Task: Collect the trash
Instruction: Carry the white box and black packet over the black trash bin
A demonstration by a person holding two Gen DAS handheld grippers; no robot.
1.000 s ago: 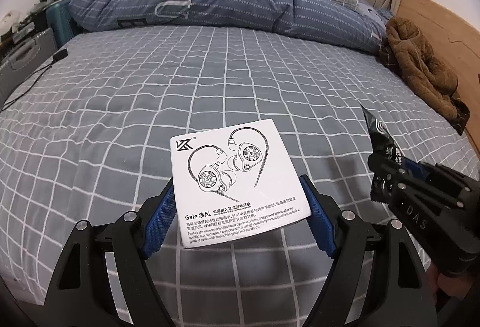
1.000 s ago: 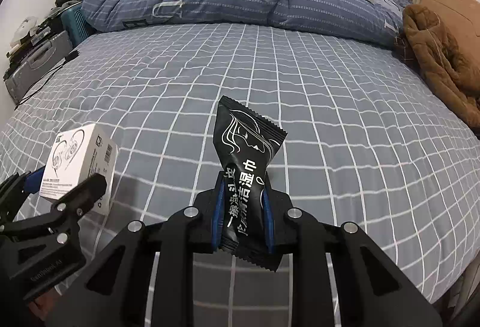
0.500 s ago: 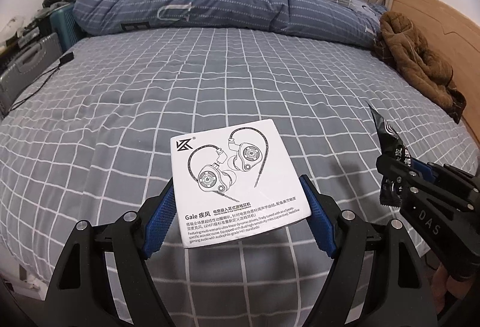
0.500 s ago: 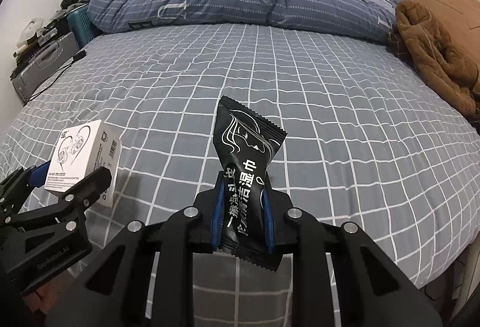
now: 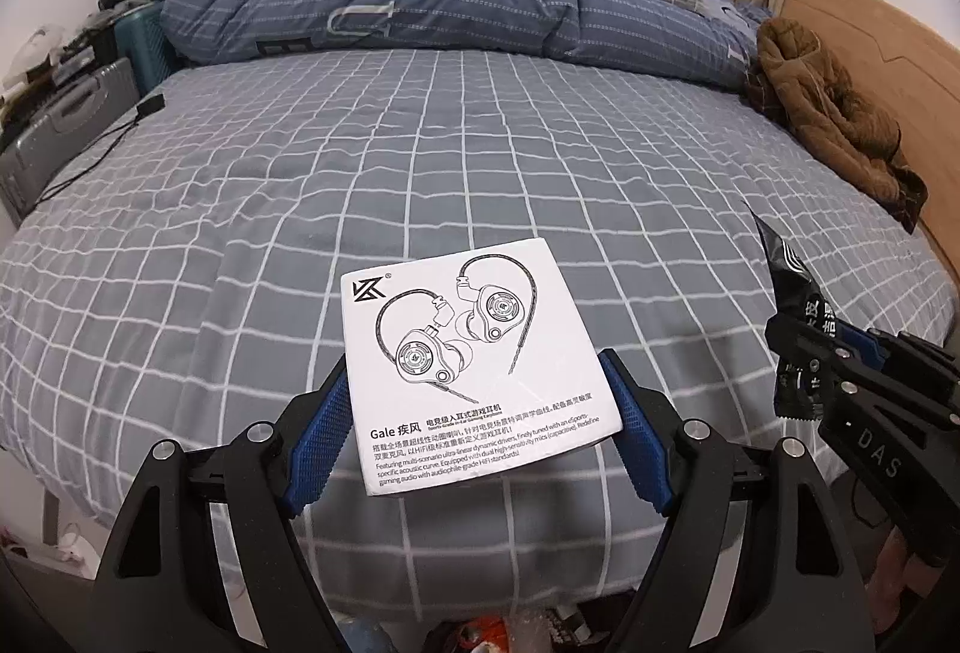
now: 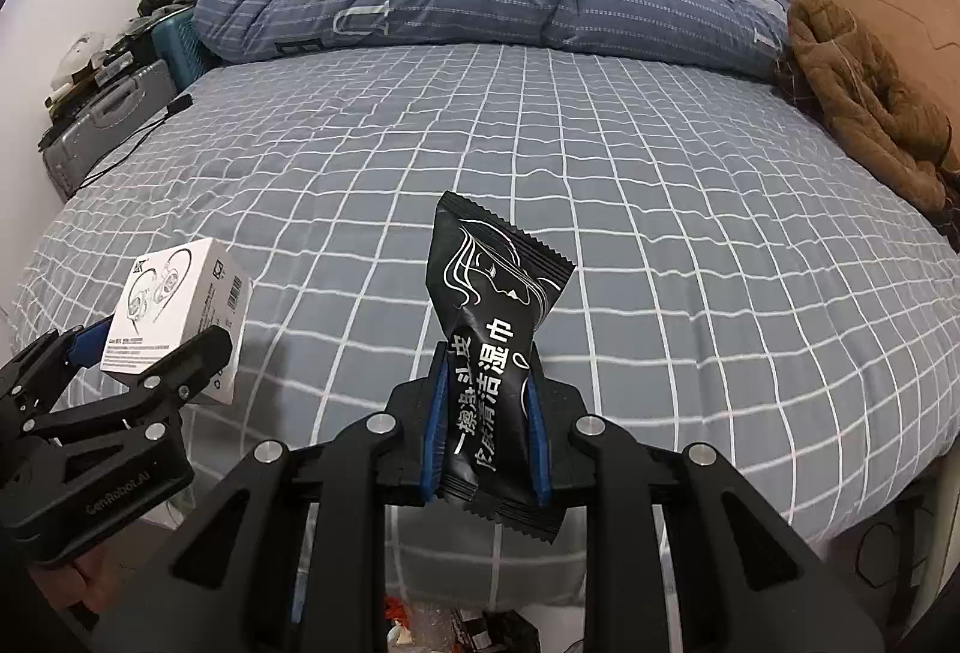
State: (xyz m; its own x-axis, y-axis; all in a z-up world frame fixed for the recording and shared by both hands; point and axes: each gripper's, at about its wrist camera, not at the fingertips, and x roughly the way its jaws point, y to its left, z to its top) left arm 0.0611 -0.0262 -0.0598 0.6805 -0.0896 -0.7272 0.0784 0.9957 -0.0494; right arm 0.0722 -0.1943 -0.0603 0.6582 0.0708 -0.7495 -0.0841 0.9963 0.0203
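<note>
Both claws are closed on trash and held above the near end of the bed (image 5: 420,161). By the left gripper (image 5: 480,413) a white earphone box (image 5: 474,347) is clamped between its blue pads, jaws set wide to the box's width. By the right gripper (image 6: 486,413) a black wet-wipe packet (image 6: 492,341) is pinched near its lower end, jaws narrow, the packet standing upright. A rolled blue quilt (image 5: 420,11) and a brown jacket (image 5: 834,113) are seen lying at the far side of the checked sheet.
</note>
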